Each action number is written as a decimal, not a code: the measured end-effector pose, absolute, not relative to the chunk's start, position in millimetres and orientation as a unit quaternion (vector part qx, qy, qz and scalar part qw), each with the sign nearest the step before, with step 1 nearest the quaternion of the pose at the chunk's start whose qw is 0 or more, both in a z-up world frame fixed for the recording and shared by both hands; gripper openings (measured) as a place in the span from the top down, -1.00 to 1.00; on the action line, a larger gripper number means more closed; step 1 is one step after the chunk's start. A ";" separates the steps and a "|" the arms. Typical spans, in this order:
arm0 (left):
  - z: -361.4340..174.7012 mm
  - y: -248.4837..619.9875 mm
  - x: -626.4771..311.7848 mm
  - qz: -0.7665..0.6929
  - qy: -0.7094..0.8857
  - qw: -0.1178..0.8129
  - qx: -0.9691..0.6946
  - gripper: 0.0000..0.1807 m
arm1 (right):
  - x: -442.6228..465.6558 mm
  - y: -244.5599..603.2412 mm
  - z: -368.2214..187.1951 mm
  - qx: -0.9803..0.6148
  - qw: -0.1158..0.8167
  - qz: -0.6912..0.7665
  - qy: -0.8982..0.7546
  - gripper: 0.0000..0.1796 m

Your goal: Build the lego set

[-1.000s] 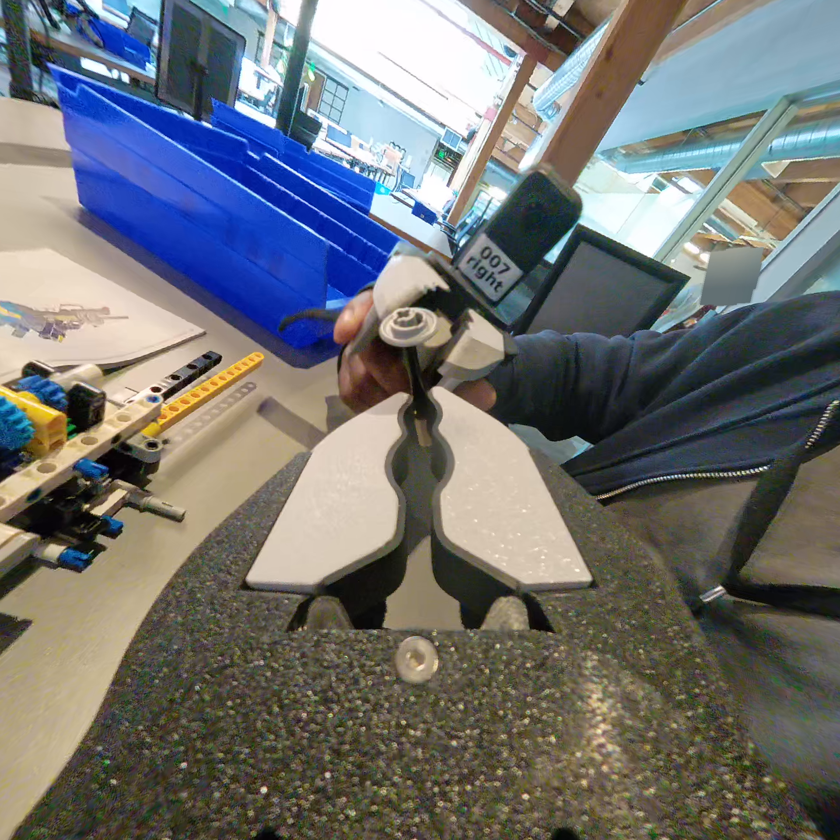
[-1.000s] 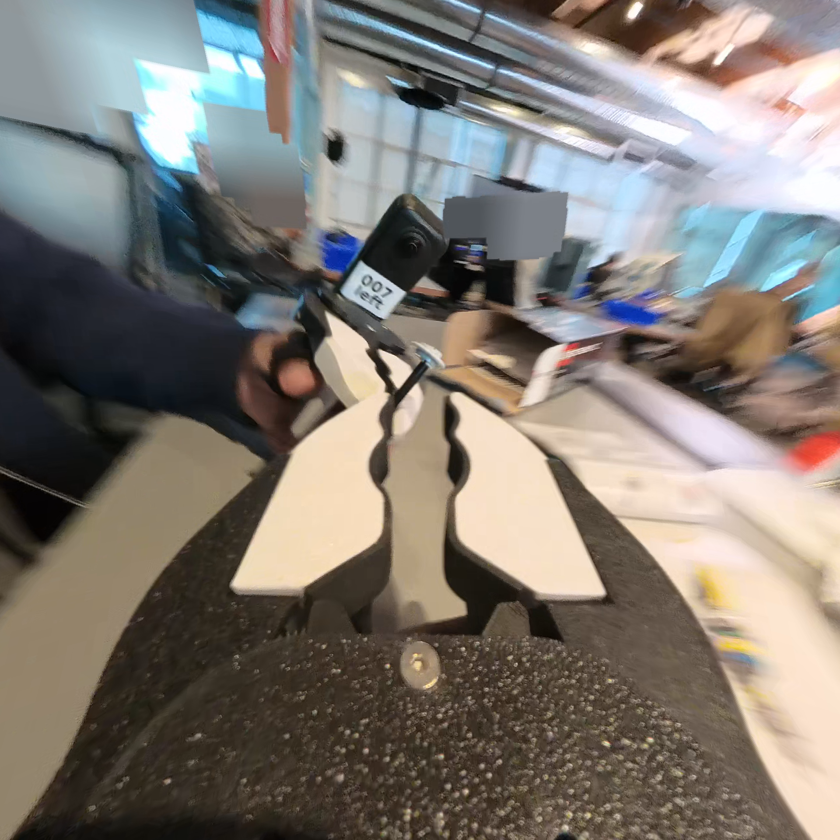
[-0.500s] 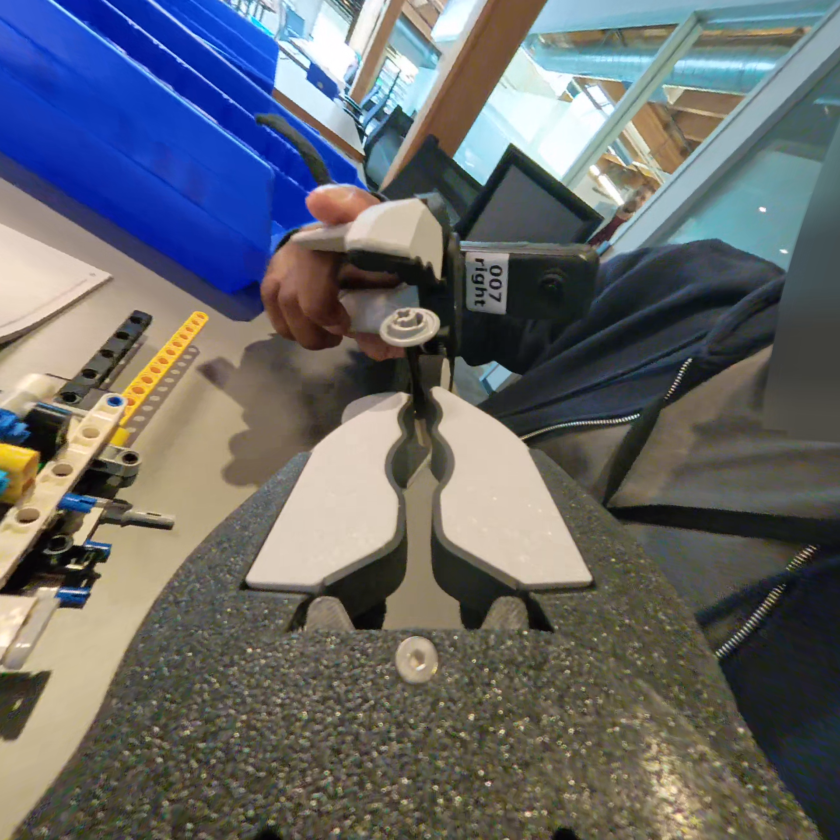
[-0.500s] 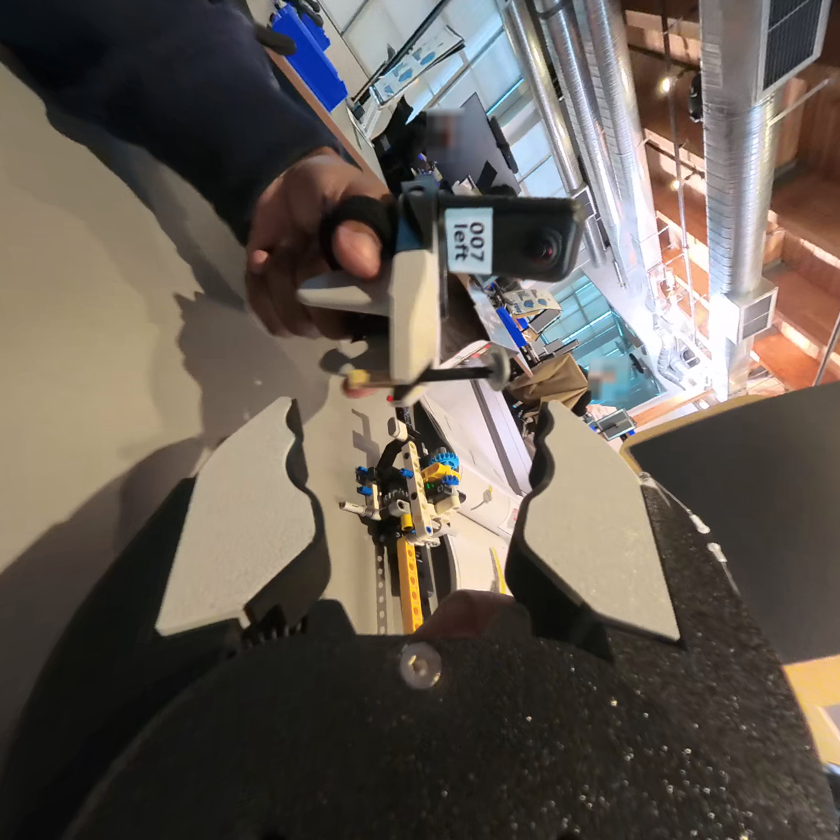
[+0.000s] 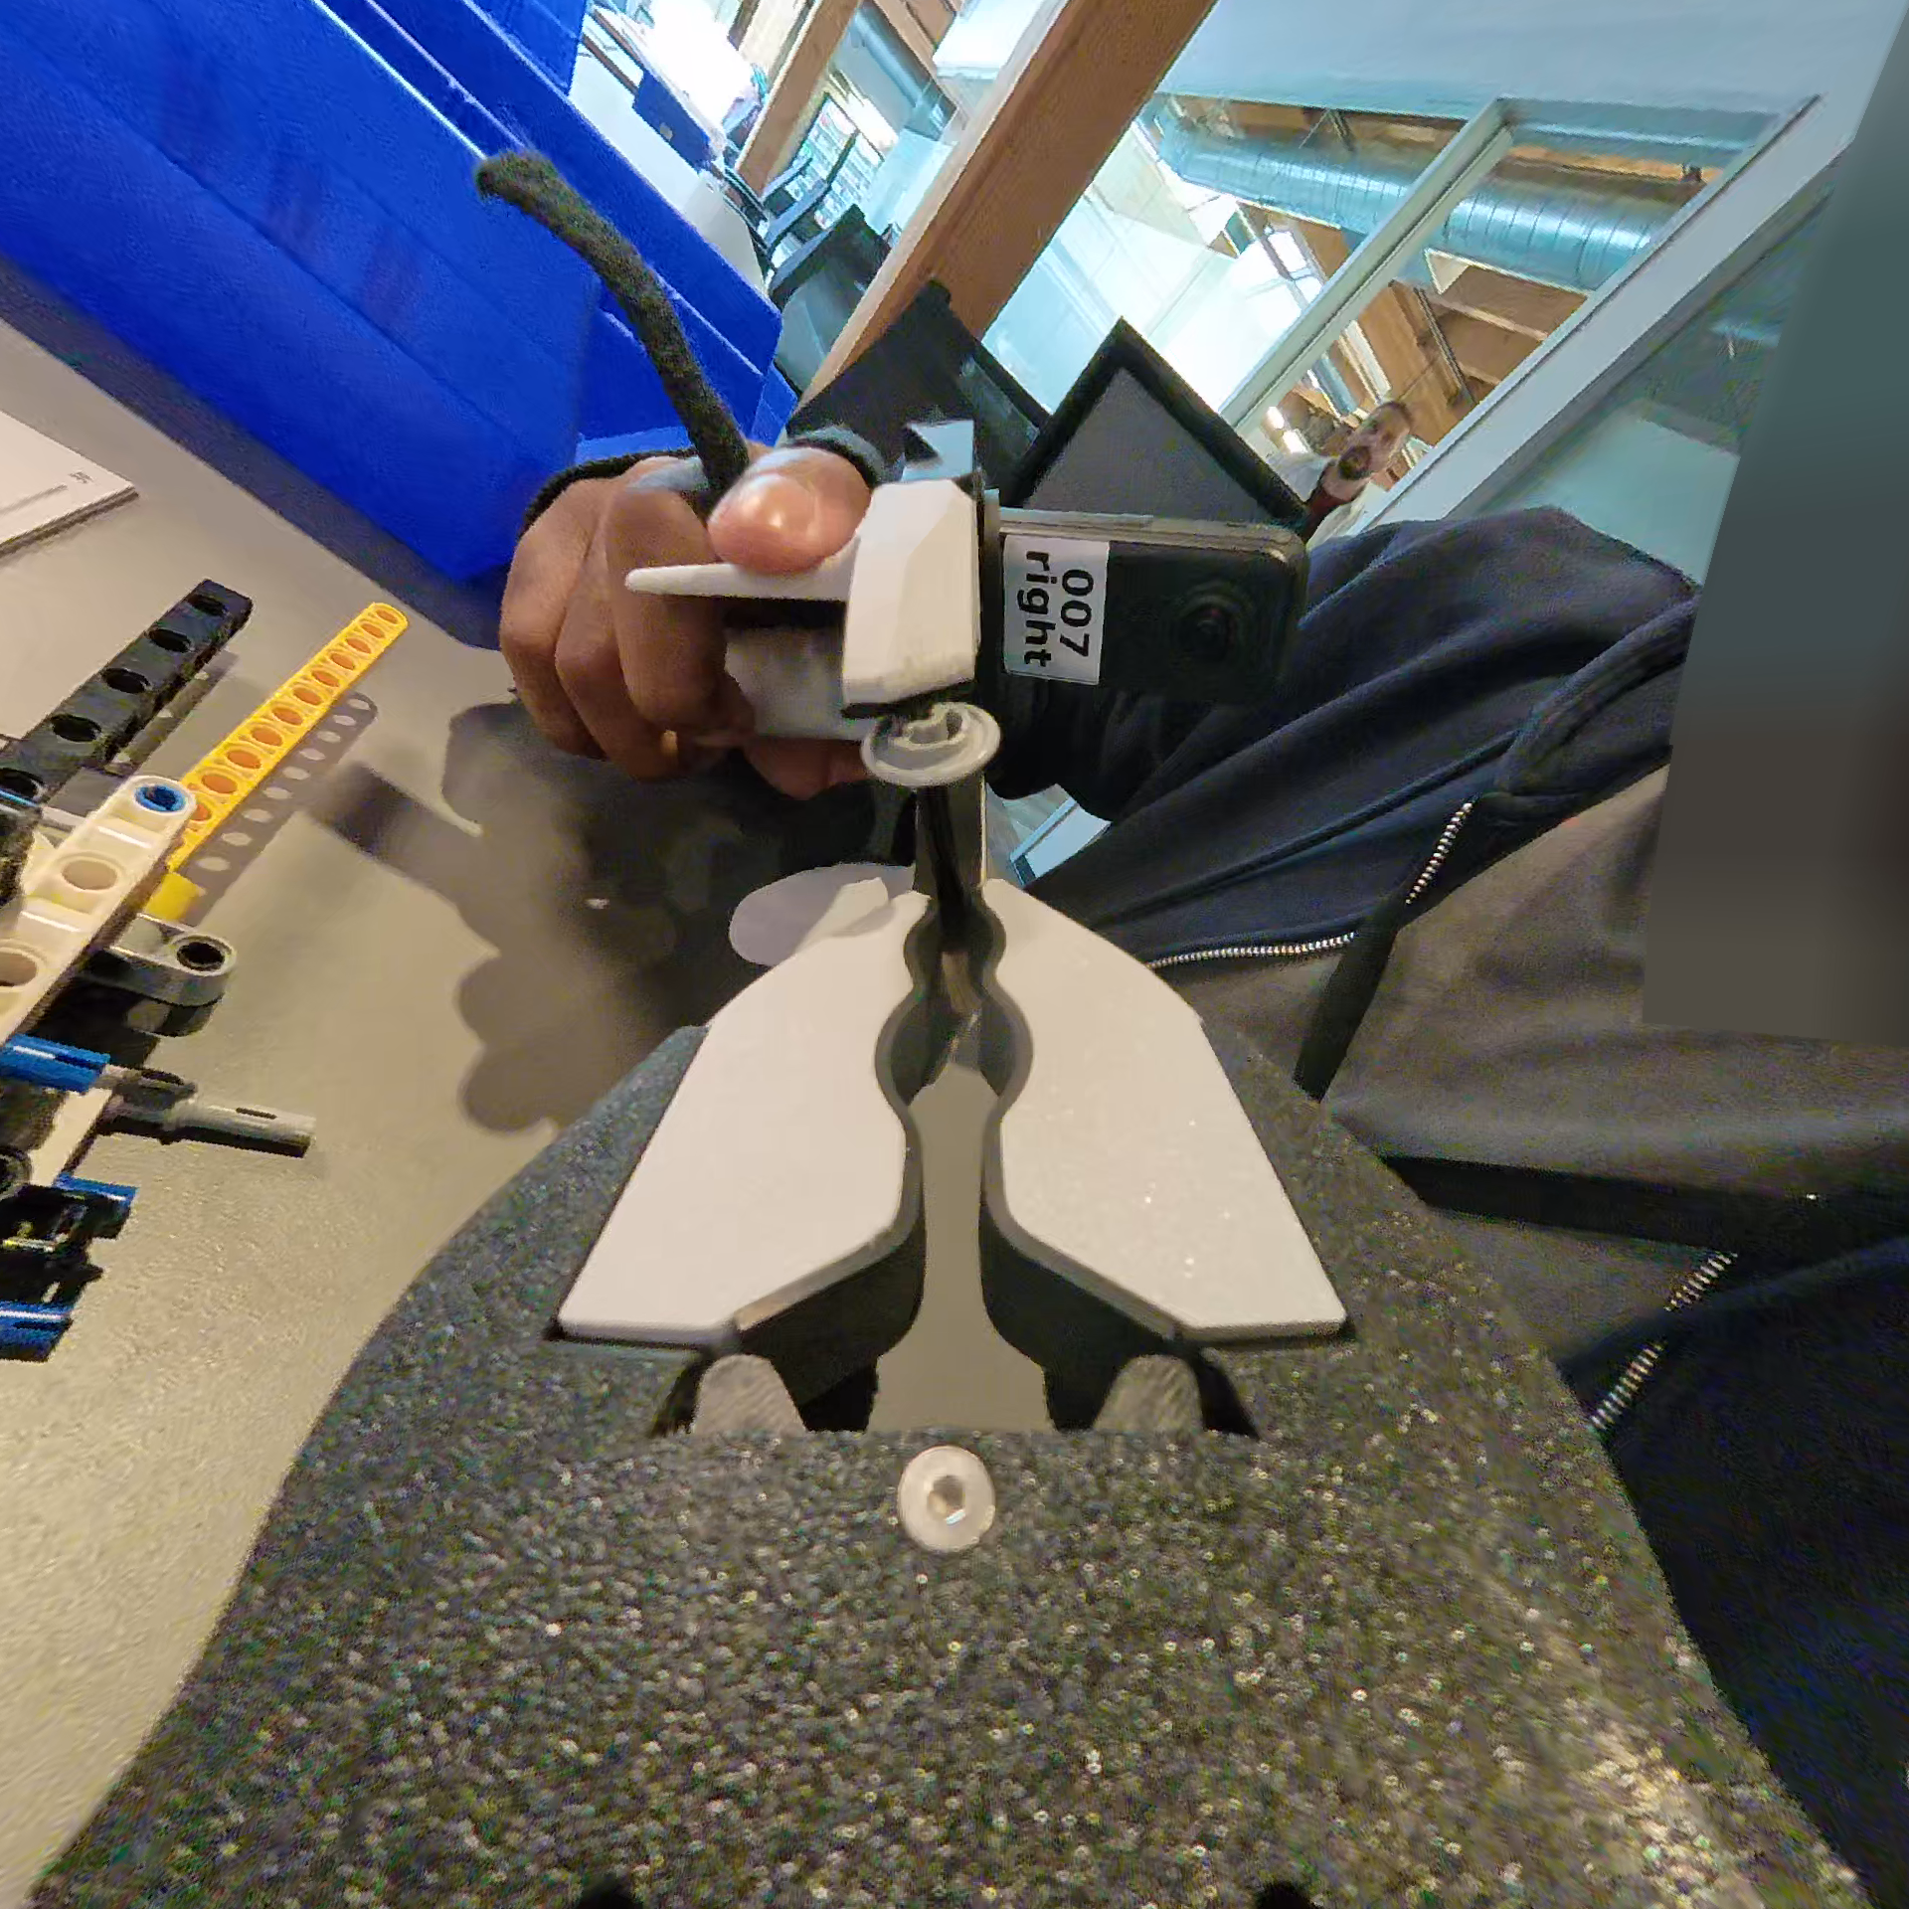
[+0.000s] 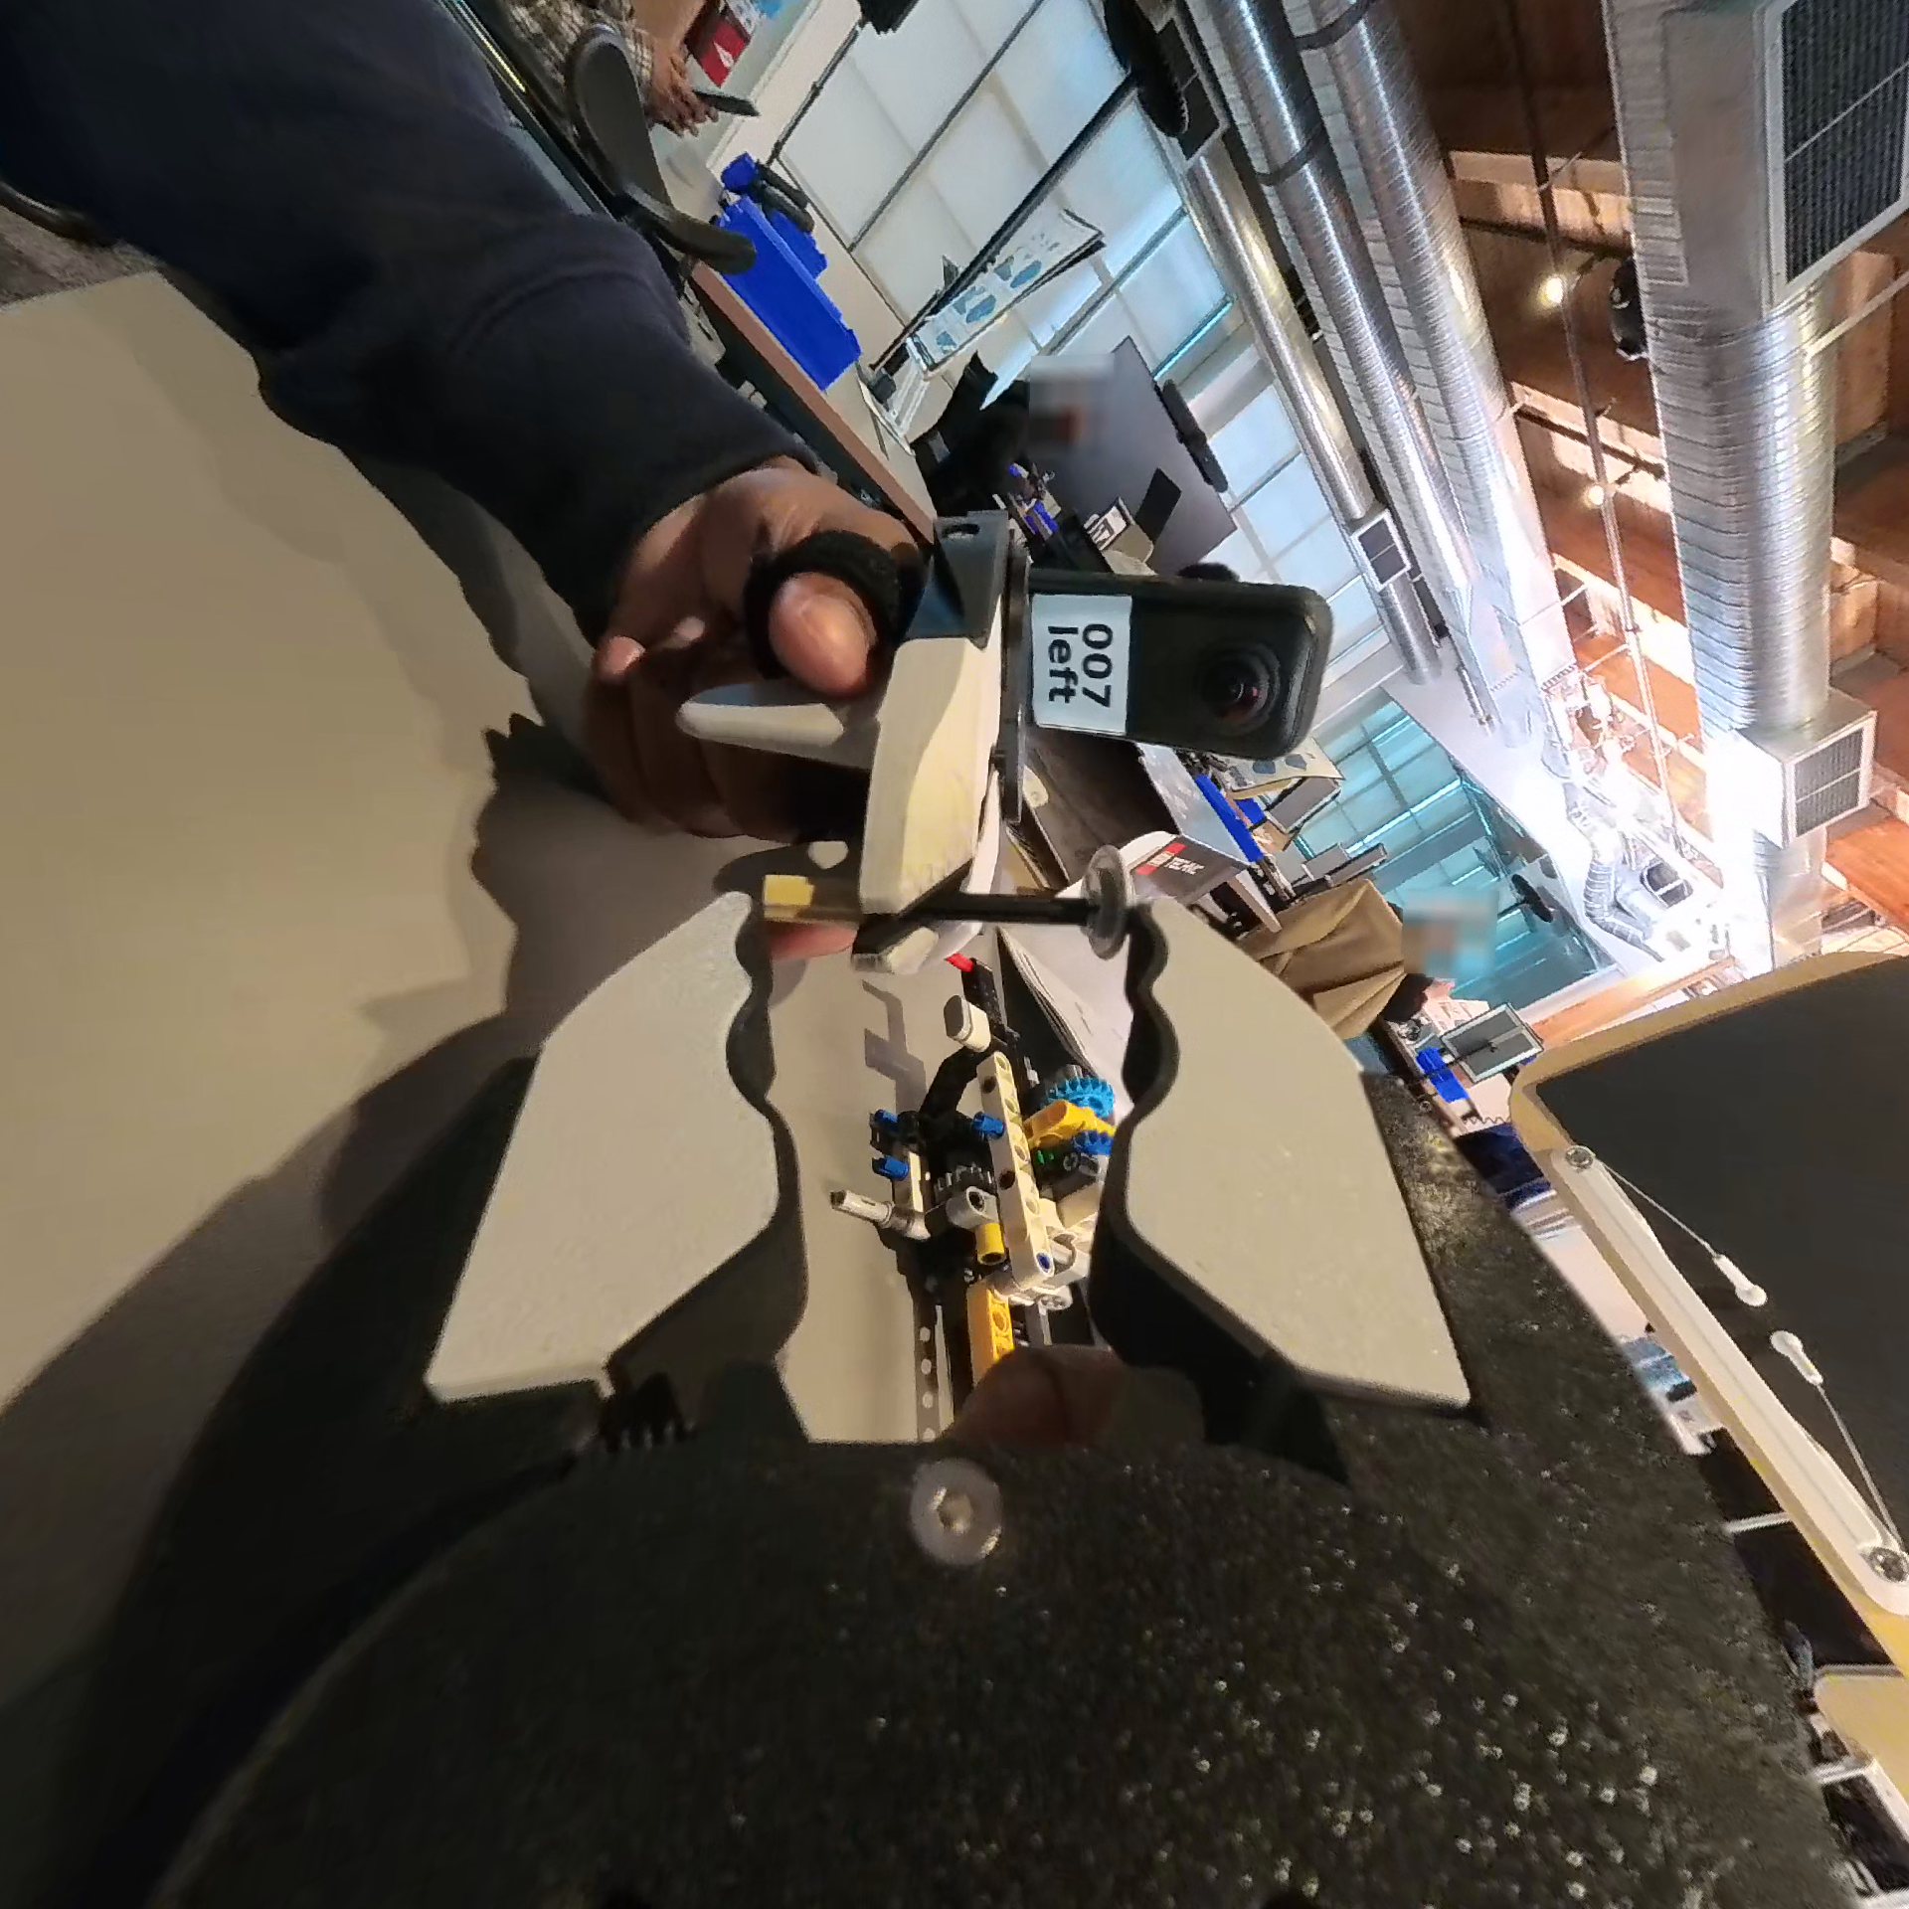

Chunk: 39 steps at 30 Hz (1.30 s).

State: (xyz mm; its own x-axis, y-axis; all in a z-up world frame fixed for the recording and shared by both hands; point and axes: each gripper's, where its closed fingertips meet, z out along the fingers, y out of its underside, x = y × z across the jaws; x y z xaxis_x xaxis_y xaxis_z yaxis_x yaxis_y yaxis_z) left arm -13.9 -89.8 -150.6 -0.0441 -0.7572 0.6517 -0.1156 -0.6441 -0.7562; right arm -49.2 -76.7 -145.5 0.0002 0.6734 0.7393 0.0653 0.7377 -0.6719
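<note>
My left gripper (image 5: 956,919) is shut on a thin black axle (image 5: 945,837) that sticks out past its tips. A grey disc (image 5: 930,744) sits on the axle's far end. In the right wrist view the axle (image 6: 992,909) lies crosswise, with a tan piece (image 6: 790,897) on one end and the grey disc (image 6: 1107,888) on the other. My right gripper (image 6: 945,919) is open wide, facing the axle. One of its fingertips (image 6: 1157,930) is right at the disc. The partly built lego model (image 6: 992,1167) lies on the table beyond.
The grey table (image 5: 362,1033) holds the model's end (image 5: 83,930), a yellow beam (image 5: 289,713) and a black beam (image 5: 124,682). Blue bins (image 5: 310,258) stand behind, with a booklet (image 5: 41,486) at the left. A person's dark sleeve (image 5: 1395,723) fills the right. My left and right fingertips are right by each other.
My right gripper has opened wide, rolled onto its side and closed in on the axle's disc end. My left gripper has kept its grip on the axle and tilted down.
</note>
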 end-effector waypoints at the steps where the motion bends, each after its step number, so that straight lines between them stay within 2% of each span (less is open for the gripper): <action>1: -150.7 -89.4 -13.7 -0.638 0.337 0.252 -0.645 0.96 | -49.0 -76.3 -145.7 -0.277 0.651 0.233 -0.667 0.26; 16: -149.7 -87.7 -10.2 -0.636 0.318 0.266 -0.651 0.95 | -45.3 -74.5 -146.0 -0.280 0.650 0.221 -0.671 0.27; 31: -155.9 -91.9 -7.3 -0.631 0.323 0.242 -0.663 0.96 | -42.0 -80.8 -153.2 -0.283 0.609 0.244 -0.700 0.28; 34: -157.3 -94.1 -6.5 -0.627 0.330 0.239 -0.664 0.96 | -41.9 -81.0 -151.3 -0.286 0.612 0.254 -0.692 0.19; 39: -158.5 -95.1 -6.3 -0.627 0.331 0.232 -0.665 0.96 | -41.5 -85.0 -153.6 -0.272 0.613 0.250 -0.698 0.26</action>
State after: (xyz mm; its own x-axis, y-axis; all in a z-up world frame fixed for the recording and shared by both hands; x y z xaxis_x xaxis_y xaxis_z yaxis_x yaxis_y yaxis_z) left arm -6.3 -95.1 -158.5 -0.0062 -0.7324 0.6809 -0.1491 -0.6726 -0.7248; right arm -41.5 -85.0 -153.6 -0.0995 0.6859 0.7209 0.0735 0.7276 -0.6821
